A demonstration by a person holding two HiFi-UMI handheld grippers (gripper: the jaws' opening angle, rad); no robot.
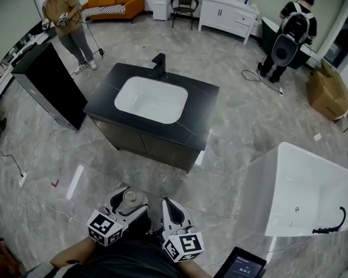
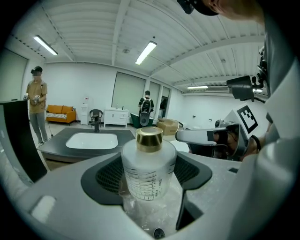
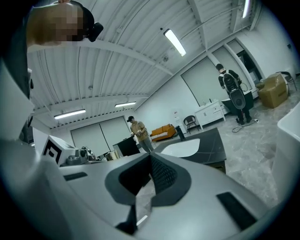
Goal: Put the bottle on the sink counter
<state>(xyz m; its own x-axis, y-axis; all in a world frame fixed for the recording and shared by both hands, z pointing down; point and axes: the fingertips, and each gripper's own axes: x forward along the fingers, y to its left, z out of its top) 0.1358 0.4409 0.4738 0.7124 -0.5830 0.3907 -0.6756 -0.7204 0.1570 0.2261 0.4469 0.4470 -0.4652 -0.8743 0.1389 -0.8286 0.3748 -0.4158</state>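
- Left gripper (image 2: 150, 177) has its jaws clamped on the frosted clear bottle with the gold cap (image 2: 149, 159), which stands upright between the dark pads.
- Right gripper (image 3: 150, 174) sits just beside it, jaws pressed together, nothing between them.
- Both hang low, close to the person's body, well apart from the black sink counter with the white basin (image 1: 199, 116) ahead across the grey marbled floor (image 1: 252, 123).

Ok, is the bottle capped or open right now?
Capped. A gold cap sits on the neck of the bottle, which is held upright by the left gripper.
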